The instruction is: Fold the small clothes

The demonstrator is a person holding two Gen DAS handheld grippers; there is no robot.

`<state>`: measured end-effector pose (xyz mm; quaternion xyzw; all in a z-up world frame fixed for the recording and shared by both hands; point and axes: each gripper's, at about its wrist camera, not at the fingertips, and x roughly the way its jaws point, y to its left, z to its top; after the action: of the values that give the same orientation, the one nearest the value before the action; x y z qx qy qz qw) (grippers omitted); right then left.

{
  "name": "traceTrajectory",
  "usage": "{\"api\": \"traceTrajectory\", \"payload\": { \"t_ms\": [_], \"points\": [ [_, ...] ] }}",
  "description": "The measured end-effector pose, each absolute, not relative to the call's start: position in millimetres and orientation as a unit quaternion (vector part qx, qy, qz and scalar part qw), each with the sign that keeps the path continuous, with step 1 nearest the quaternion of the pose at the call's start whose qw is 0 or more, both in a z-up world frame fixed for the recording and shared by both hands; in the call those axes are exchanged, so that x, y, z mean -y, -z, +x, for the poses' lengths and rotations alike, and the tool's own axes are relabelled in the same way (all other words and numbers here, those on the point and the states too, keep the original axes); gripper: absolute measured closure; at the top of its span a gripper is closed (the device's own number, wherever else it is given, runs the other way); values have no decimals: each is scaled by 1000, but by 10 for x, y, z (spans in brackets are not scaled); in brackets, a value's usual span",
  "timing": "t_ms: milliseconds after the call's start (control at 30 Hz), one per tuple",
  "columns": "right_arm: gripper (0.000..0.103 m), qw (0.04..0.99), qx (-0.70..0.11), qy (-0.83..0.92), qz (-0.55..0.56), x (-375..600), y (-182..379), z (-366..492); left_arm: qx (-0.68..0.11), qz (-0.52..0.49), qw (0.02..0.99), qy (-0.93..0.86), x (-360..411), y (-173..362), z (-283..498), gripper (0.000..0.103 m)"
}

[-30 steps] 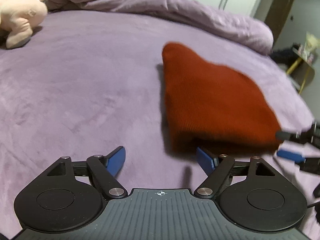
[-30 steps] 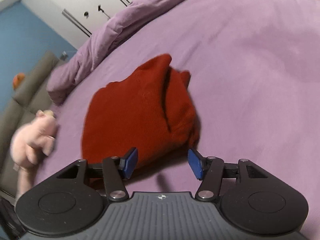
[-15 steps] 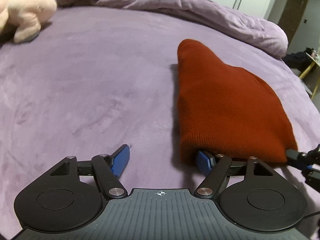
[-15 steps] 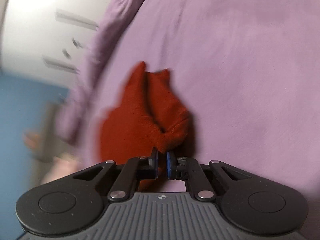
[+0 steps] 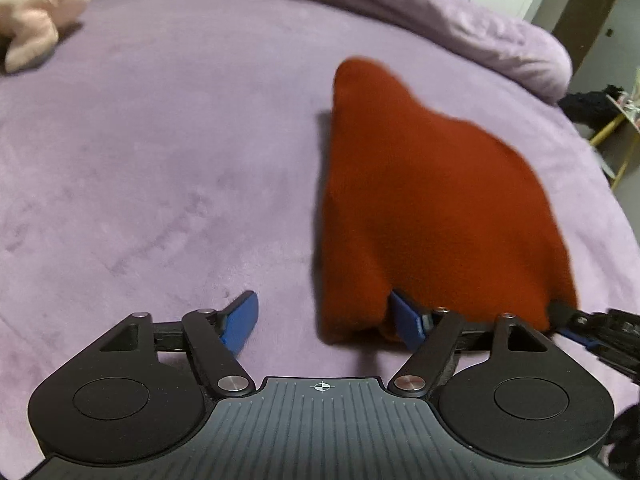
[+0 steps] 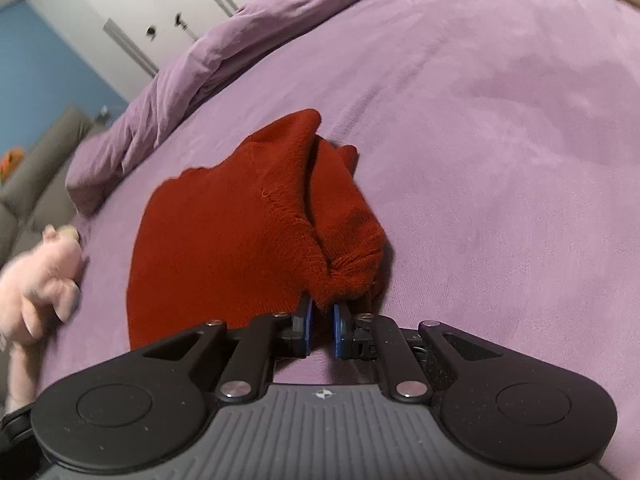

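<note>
Red knit garment is lying on the purple bedspread; judged soft, light and limp, it is best taken at a hem corner. The right gripper is pinching its near corner with jaws opening slightly, while the left gripper is opening wide, straddling the other corner. Motion blur is obscuring the weave, and folds are hiding the garment's type.

A rust-red knit garment lies on the purple bed, folded over into a rough wedge: broad at the near end, tapering to a rounded tip at the far end. From the right wrist view, two layers show, parted by a long crease, and the near corner is bunched and lifted. The left wrist view is blurred; its top face looks smooth.
</note>
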<state>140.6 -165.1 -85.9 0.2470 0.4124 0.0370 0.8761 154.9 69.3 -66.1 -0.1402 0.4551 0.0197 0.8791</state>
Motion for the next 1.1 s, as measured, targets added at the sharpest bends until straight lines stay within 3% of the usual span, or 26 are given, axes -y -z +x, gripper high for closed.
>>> {"api": "traceTrajectory", "payload": {
  "t_ms": [67, 133, 200, 300, 567, 800, 1100],
  "points": [
    [88, 882, -418, -41, 214, 1603, 810, 1412, -462, -148, 874, -25, -712, 660, 1584, 20],
    [77, 884, -427, -38, 184, 1559, 729, 1377, -464, -132, 875, -34, -661, 576, 1565, 20],
    [45, 887, -440, -20, 141, 1501, 622, 1311, -458, -116, 880, -35, -600, 458, 1485, 18],
    [25, 889, -445, -45, 100, 1404, 504, 1134, -456, -100, 884, -28, -509, 314, 1316, 3],
    [4, 885, -461, -44, 52, 1105, 185, 857, -460, -139, 876, -42, -530, 42, 1120, 1],
    [4, 891, -453, -18, 21, 961, -40, 853, -433, -121, 893, -5, -566, -167, 994, 0],
    [4, 874, -485, -1, 21, 899, -23, 931, -469, -45, 879, -75, -523, -132, 1079, 0]
  ]
}}
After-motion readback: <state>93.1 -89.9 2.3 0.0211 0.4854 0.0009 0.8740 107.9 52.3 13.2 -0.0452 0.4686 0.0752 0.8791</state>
